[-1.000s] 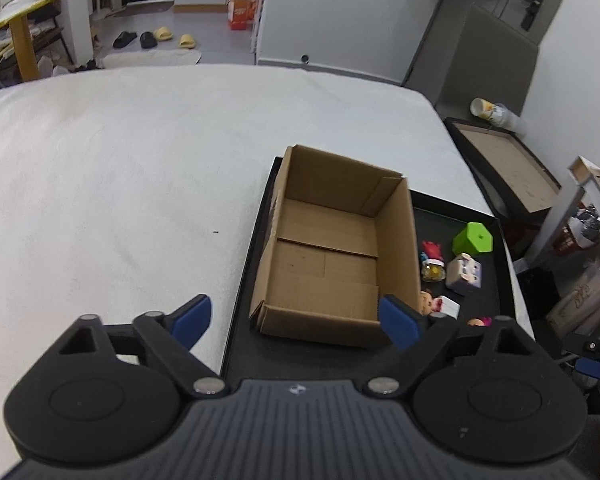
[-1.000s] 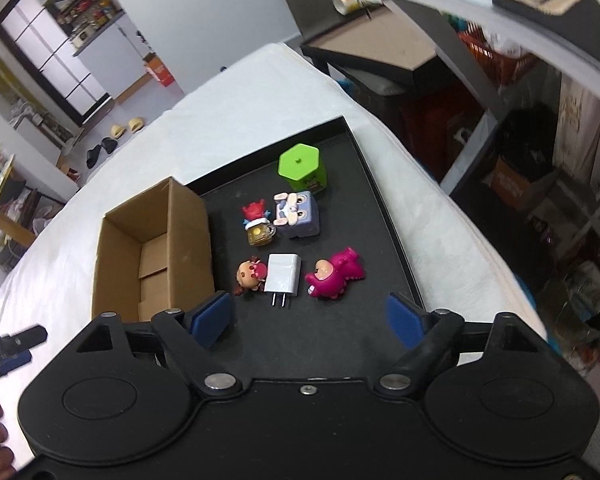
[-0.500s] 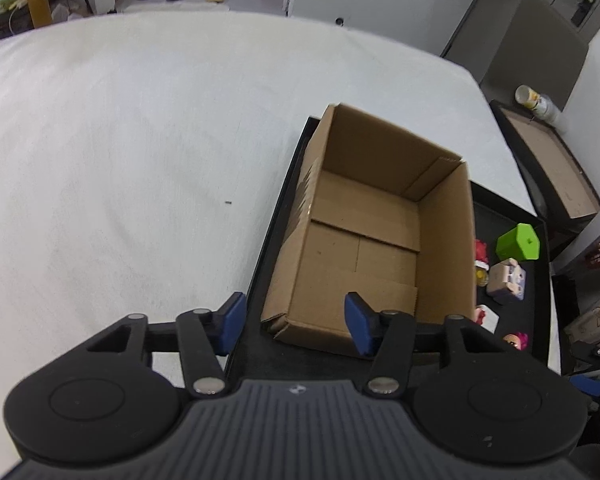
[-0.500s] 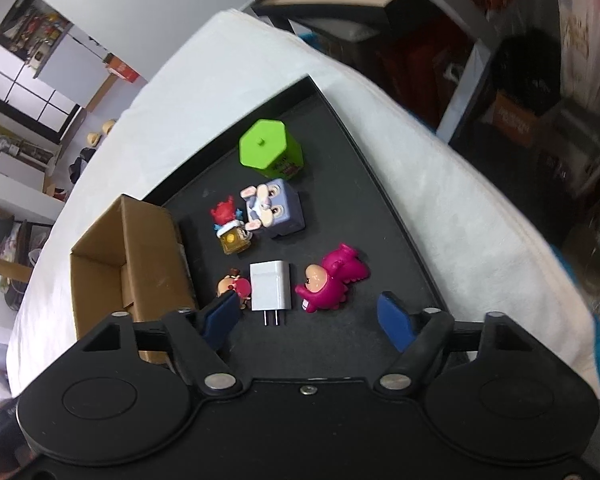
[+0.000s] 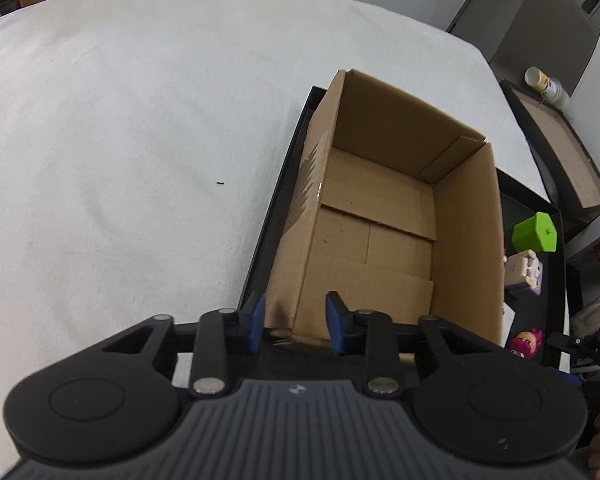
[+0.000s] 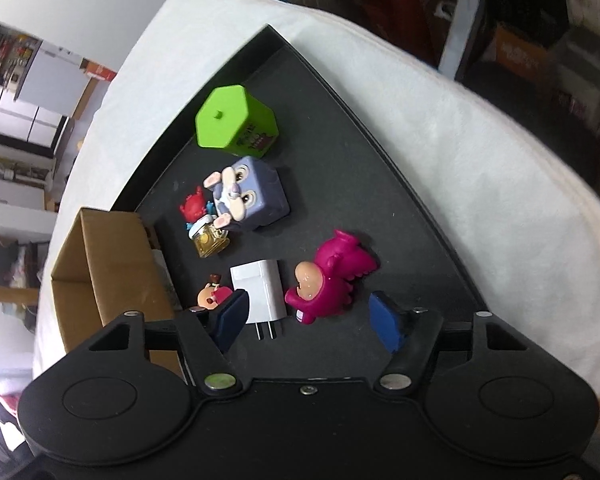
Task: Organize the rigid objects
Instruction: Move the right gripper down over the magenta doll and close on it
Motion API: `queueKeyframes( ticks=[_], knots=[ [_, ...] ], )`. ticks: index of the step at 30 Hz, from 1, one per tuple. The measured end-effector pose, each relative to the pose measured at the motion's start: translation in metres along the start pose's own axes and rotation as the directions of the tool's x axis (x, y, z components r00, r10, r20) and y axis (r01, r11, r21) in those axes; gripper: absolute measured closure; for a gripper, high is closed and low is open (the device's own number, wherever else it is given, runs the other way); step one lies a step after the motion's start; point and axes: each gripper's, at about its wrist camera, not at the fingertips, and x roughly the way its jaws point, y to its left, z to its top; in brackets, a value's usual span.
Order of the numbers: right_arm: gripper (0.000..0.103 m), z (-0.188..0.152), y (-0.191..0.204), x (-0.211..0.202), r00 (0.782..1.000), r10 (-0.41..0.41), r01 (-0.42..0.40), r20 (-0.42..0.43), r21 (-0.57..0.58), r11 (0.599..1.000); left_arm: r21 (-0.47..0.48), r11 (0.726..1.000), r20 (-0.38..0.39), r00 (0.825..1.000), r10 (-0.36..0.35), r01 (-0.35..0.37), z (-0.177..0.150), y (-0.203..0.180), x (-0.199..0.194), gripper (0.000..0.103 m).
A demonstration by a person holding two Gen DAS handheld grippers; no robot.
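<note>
Left gripper (image 5: 294, 322): narrowed since a second ago, pads astride the near left corner of the box (image 5: 384, 236), contact probably made but unclear. Box: empty, lower centre of the left view, on the black tray (image 6: 400, 168). Right gripper (image 6: 312, 320): wide, nothing held, now lower over the pink toy (image 6: 330, 278) and charger (image 6: 260, 290). Toys: loose on the tray, mid-frame. Risk: crushed cardboard corner; pads catching the charger with the toy.

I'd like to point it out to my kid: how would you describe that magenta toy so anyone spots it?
Look in the black tray, right of the cardboard box. Nearest the right hand-held gripper, beside the white charger, lies the magenta figure: the only dinosaur-suited one, spiky-backed, with a bare peach face.
</note>
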Motion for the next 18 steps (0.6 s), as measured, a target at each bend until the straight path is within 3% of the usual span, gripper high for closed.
queueKeyframes(
  ticks=[6, 10, 16, 18],
  knots=[
    [0.046, 0.002, -0.008, 0.012, 0.999, -0.025, 0.023, 0.029, 0.052, 0.998, 0.036, 0.999, 0.003, 1.0, 0.012, -0.012, 0.0, -0.003, 0.004, 0.082],
    [0.051, 0.004, -0.011, 0.024, 0.999, -0.038, 0.038, 0.0, 0.072, 0.997, 0.064, 0.998, 0.013, 1.0, 0.02, -0.021, -0.002, -0.002, 0.007, 0.087],
    [0.052, 0.001, -0.005, 0.031, 0.997, -0.071, 0.071, -0.003, 0.024, 0.997, 0.104, 0.994, 0.03, 0.999, 0.017, -0.02, -0.006, -0.003, 0.004, 0.092],
    [0.059, -0.001, -0.004, 0.032, 0.997, -0.08, 0.08, -0.01, 0.01, 0.997, 0.113, 0.993, 0.039, 0.999, 0.013, -0.018, -0.01, -0.002, 0.002, 0.092]
  ],
)
